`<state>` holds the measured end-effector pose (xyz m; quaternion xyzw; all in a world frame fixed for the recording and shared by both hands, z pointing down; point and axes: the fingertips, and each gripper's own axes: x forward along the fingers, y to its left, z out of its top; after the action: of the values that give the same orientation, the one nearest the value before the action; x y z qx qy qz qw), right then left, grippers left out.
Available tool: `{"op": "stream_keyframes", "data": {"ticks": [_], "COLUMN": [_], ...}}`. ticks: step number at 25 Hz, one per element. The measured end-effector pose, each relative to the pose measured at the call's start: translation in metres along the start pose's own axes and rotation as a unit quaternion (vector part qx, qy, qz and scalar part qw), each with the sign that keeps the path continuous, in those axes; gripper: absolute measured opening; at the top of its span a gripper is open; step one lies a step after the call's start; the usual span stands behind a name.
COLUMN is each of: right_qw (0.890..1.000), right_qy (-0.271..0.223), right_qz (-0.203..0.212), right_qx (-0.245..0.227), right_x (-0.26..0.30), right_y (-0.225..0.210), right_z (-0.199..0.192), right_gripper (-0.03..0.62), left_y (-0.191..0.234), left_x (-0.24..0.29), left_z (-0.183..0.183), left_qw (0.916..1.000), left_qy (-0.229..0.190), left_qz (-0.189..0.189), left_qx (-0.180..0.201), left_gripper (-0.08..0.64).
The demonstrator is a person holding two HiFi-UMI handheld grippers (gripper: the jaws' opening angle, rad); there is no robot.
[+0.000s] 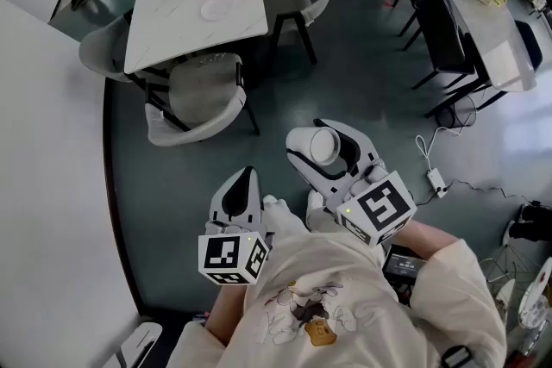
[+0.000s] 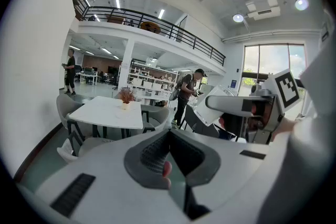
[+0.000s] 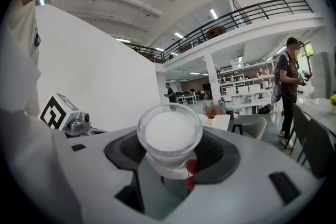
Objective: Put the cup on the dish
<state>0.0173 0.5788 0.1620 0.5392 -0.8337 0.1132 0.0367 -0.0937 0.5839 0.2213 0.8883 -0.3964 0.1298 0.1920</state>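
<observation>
Table bearing dish stands among chairs.

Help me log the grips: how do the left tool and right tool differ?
The left tool is shut and empty; the right tool is shut on a glass cup. The left tool's jaws meet; the right tool's stand wide around it. Both have white bodies.

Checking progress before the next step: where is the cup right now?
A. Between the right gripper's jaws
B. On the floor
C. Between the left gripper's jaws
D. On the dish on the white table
A: the cup sits clamped between the jaws of the right gripper.
</observation>
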Motion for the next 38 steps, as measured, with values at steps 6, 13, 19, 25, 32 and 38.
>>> {"op": "stream_keyframes", "data": {"ticks": [6,13,19,25,32,38], "right_qw": [1.0,0.999,0.999,0.999,0.999,0.999], "right_qy": [-0.013,-0.008,0.015,0.021,0.02,0.024], "right_qz": [0.005,-0.02,-0.022,-0.015,-0.008,-0.003], "right_qx": [0.021,0.044,0.027,0.032,0.033,0.025], "right_x": [-0.016,-0.029,-0.046,-0.054,-0.052,-0.039], "right_y": [0.014,0.018,0.001,-0.028,-0.041,-0.047], "right_z": [0.004,-0.008,-0.019,-0.03,-0.033,-0.032], "right_gripper": [0.259,0.259,0.259,0.259,0.261,0.259], "left_y": [-0.013,-0.007,-0.027,-0.038,-0.044,-0.045], "left_x": [-0.024,-0.036,-0.028,-0.013,-0.002,0.022], "left_z": [0.004,-0.006,-0.003,0.001,-0.012,-0.002], "left_qw": [0.9999,0.9999,0.9995,0.9988,0.999,0.9994], "left_qy": [-0.012,-0.005,-0.008,-0.018,-0.007,-0.008], "left_qz": [0.003,0.004,0.006,0.027,0.033,0.016], "left_qx": [0.008,0.011,0.03,0.038,0.03,0.03], "left_gripper": [0.005,0.005,0.005,0.005,0.005,0.005]}}
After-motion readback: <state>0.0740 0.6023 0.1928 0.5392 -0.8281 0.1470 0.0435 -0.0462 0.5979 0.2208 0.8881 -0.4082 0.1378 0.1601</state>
